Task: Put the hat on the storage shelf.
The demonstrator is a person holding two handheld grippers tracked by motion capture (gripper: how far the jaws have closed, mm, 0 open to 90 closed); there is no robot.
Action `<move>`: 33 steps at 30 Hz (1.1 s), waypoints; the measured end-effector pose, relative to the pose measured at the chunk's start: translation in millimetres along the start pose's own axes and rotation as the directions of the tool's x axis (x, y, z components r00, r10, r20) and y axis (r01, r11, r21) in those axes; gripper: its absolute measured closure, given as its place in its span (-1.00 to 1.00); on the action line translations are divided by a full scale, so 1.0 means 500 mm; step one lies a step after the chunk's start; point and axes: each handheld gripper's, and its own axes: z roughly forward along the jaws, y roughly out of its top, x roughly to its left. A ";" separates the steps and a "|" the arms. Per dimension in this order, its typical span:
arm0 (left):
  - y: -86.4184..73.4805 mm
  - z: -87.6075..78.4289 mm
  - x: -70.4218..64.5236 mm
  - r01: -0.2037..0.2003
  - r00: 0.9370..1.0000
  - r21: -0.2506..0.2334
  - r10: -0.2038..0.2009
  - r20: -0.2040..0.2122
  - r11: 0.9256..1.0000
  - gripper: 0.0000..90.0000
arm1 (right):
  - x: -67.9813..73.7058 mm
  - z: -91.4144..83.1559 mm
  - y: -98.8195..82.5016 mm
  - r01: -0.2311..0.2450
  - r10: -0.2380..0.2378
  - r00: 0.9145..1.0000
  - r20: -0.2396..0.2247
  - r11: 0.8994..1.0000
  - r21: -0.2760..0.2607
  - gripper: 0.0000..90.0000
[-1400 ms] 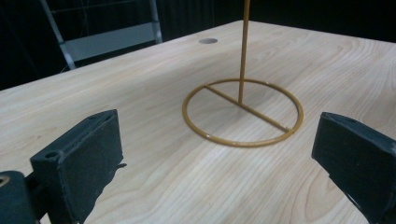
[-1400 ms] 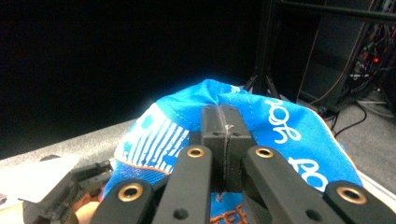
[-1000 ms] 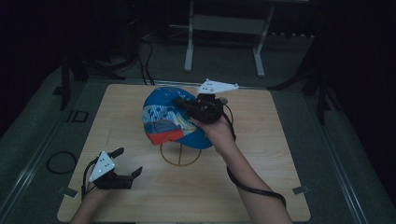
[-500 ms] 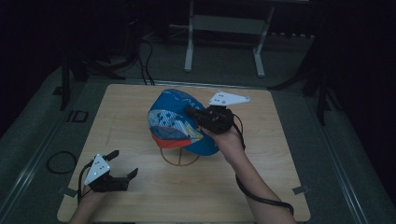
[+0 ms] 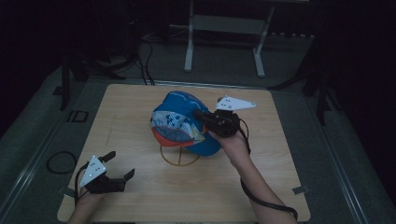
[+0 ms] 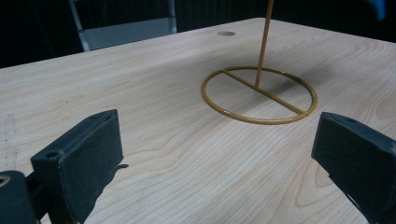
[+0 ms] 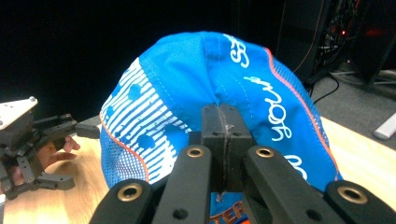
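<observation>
Centrally, a pale wooden table (image 5: 140,196) stands in a dark room, cables on the floor behind. Blue cap (image 5: 184,123), white script partly legible as "your", sits over a wire stand (image 5: 180,156) mid-table. Right gripper (image 5: 205,117): jaws together, pinching cap fabric. Left gripper (image 5: 119,168): jaws apart, holding nothing, low at the near left corner, well apart from the stand.

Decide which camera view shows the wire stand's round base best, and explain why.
The left gripper view: the stand's base, a ring with a crossbar and upright rod, lies whole and close on the table. In the high view the cap covers part of it.
</observation>
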 end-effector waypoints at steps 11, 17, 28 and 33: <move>-0.002 0.007 -0.002 0.001 1.000 0.009 -0.001 0.014 1.000 -0.95 | -0.010 -0.012 -0.024 -0.038 0.037 0.998 -0.043 0.999 -0.020 0.70; -0.002 0.006 -0.004 0.007 1.000 0.004 -0.007 0.018 1.000 -0.95 | -0.010 -0.026 -0.023 -0.024 0.022 0.998 -0.053 0.999 -0.034 0.18; -0.002 0.007 -0.005 0.018 0.999 -0.003 -0.018 0.029 1.000 -0.95 | -0.040 -0.053 -0.065 -0.043 0.042 0.998 -0.054 0.999 -0.020 -0.59; -0.002 0.009 -0.007 0.016 0.999 -0.002 -0.016 0.032 1.000 -0.95 | -0.049 -0.063 -0.093 -0.004 0.004 0.999 -0.044 1.000 -0.007 -0.68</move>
